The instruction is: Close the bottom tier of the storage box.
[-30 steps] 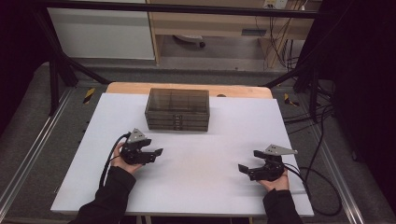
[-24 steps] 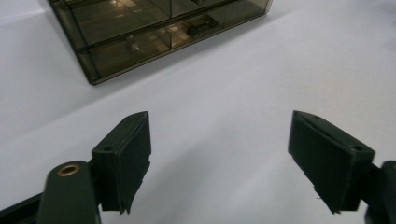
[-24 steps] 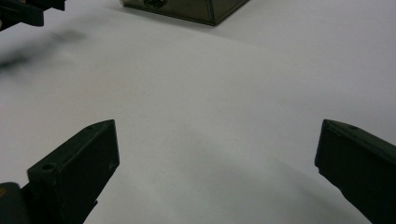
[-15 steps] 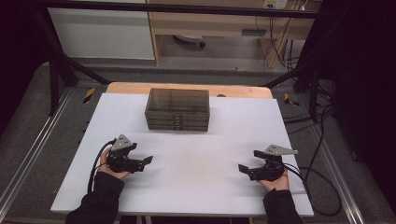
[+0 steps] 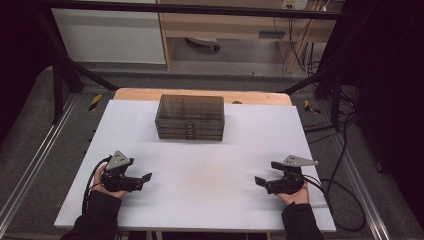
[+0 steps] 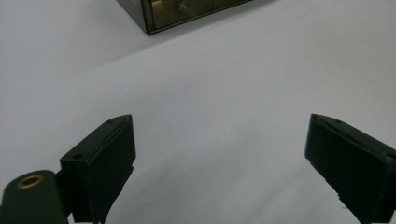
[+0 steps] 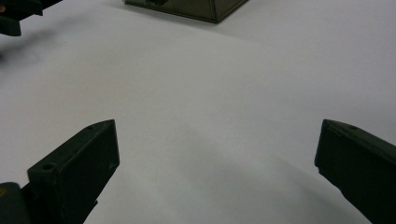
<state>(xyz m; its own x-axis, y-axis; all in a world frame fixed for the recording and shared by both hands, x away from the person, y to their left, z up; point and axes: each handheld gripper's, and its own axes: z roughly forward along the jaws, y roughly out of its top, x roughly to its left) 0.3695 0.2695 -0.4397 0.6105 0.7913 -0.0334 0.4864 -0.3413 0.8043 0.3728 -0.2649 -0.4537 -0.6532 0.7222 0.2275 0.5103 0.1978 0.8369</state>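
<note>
Drawer box (image 5: 190, 118) sits well beyond both grippers' spread fingers (image 6: 108, 154).

The tabletop (image 5: 200, 185) is plain white with a tan wooden far edge. The drawer box (image 5: 190, 117) is smoky translucent brown. Both tongs (image 5: 142, 179) (image 5: 261, 182) are black with grey plates.

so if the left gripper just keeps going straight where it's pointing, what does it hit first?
Probably nothing close. The left gripper, jaws open and empty, points across bare white table toward the right gripper. The drawer box sits off that line, though depth is hard to judge.
</note>
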